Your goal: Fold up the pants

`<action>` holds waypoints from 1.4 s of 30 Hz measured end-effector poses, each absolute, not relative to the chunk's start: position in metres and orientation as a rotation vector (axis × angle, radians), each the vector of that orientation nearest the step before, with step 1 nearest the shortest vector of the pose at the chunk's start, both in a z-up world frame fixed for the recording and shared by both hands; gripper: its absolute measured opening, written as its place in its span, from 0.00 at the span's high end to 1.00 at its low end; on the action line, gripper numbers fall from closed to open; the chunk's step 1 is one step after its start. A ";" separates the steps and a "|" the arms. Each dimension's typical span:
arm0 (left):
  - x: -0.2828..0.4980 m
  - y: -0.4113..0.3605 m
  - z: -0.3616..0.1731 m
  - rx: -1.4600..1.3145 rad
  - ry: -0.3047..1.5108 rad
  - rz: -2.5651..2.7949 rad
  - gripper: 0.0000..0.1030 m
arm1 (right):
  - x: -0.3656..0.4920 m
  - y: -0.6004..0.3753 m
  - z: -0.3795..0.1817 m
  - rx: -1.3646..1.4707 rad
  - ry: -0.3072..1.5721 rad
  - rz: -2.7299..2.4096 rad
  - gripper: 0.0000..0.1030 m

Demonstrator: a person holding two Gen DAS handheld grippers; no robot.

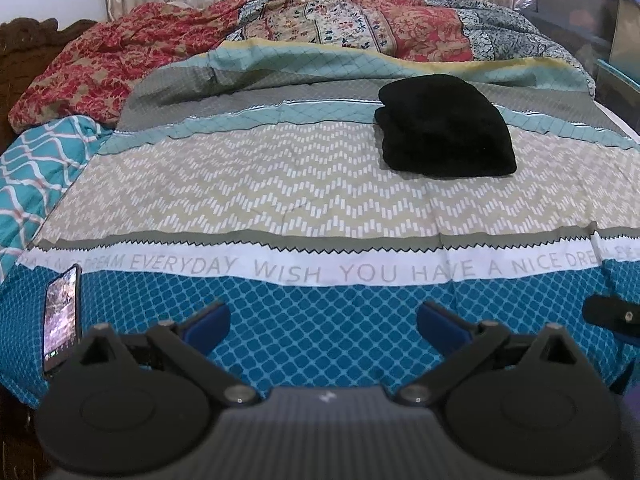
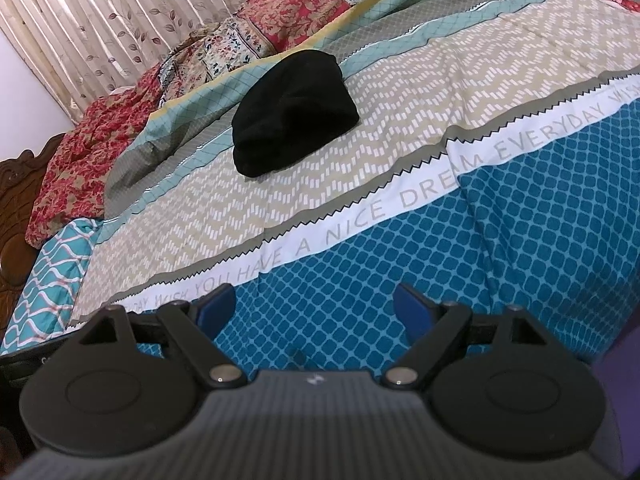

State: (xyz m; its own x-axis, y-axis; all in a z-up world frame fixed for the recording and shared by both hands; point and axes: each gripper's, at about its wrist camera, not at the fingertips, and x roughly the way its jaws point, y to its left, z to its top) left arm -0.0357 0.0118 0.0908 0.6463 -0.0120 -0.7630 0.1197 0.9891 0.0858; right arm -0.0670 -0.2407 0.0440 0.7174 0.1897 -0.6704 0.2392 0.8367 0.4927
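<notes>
While both hand-held grippers point(image 1: 323, 322) point(image 2: 314, 306) hang spread and empty, the folded black pants point(image 1: 446, 126) lie ahead, well apart, on the bed point(image 1: 280, 184).

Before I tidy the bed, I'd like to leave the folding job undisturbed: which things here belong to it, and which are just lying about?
Job:
black pants, folded in a bundle
left gripper, open
right gripper, open

Lying about:
phone
red floral quilt
bedspread

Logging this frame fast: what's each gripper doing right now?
Left gripper: open, holding nothing.
Right gripper: open, holding nothing; the pants lie apart on the bed.
</notes>
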 end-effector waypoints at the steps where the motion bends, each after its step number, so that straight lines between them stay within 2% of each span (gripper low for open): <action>1: -0.036 0.011 0.090 0.134 0.866 -0.069 0.00 | -0.067 -0.241 0.044 0.595 0.783 -0.030 0.15; 22: -0.042 0.013 0.114 0.166 0.745 -0.022 0.00 | -0.068 -0.239 0.043 0.599 0.786 -0.034 0.15; 42: -0.040 0.012 0.104 0.152 0.840 -0.032 0.00 | -0.068 -0.237 0.042 0.602 0.794 -0.036 0.15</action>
State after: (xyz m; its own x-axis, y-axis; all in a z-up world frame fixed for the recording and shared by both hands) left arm -0.0396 0.0117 0.1040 0.6680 0.0316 -0.7435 0.0881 0.9887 0.1212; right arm -0.0682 -0.2366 0.0422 0.7093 0.1892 -0.6791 0.2505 0.8328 0.4937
